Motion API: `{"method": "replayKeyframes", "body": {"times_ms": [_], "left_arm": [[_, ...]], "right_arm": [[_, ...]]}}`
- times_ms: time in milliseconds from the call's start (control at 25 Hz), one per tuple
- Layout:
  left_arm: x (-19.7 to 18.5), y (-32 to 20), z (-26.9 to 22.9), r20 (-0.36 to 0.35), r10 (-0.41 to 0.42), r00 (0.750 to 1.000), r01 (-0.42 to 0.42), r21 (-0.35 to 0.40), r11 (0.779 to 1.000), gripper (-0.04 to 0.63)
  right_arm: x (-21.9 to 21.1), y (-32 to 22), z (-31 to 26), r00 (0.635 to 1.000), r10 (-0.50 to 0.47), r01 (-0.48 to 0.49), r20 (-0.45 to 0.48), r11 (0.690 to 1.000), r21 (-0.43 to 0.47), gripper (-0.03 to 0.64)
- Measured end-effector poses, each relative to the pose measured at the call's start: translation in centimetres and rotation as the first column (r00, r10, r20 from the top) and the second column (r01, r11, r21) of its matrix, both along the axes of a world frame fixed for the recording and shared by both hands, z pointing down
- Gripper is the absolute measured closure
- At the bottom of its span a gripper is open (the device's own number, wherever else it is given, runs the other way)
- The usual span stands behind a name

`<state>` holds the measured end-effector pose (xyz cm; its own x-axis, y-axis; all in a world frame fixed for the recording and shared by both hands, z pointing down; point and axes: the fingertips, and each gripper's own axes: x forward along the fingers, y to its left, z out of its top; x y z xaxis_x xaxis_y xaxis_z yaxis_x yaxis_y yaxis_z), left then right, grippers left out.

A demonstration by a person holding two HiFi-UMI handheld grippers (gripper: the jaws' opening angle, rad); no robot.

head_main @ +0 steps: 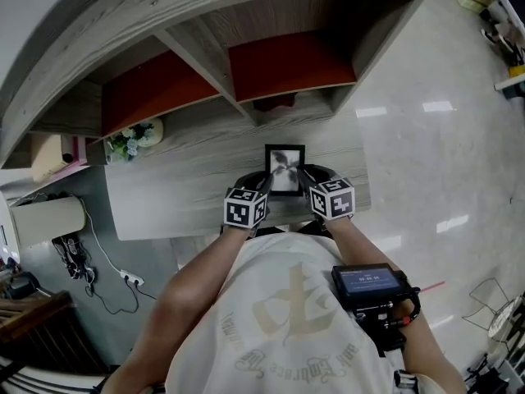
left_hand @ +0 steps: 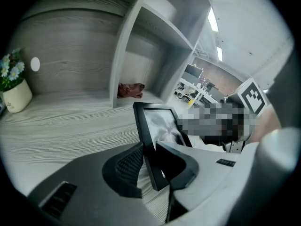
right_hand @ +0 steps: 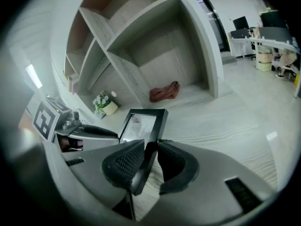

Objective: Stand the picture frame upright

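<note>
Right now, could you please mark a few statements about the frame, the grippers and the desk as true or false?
1. The left gripper and the right gripper both grip the frame. True.
2. The frame lies flat. False: it is tilted up off the desk.
3. A flower pot stands left of the frame. True.
4. A cloth is draped over the frame. False: the cloth lies in the shelf behind it.

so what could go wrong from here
The left gripper and right gripper each pinch a thin side edge of the picture frame, so it could slip or twist. It is near the front edge of the desk, so a drop might go off it. No stand shows; released, it may topple.
</note>
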<state>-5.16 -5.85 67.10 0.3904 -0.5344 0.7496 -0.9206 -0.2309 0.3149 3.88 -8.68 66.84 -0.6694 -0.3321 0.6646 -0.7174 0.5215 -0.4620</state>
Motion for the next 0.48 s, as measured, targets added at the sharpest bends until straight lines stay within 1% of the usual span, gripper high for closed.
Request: {"method": "replayKeyframes", "body": {"times_ms": [240, 480], "left_arm": [[-2.0, -0.4, -1.5, 0.031, -0.058, 0.998, 0.056, 0.071, 0.996, 0.503], [-5.2, -1.0, -2.4, 0.057, -0.122, 0.991, 0.114, 0.129, 0.985, 0.503]], "right_arm": [[-2.2, -1.0, -1.7, 0.997, -0.066, 0.064, 0.026, 0.995, 0.083, 0.525], [-5.7, -2.3, -3.1, 0.989, -0.144, 0.135, 0.042, 0.977, 0.166, 0.534]]}}
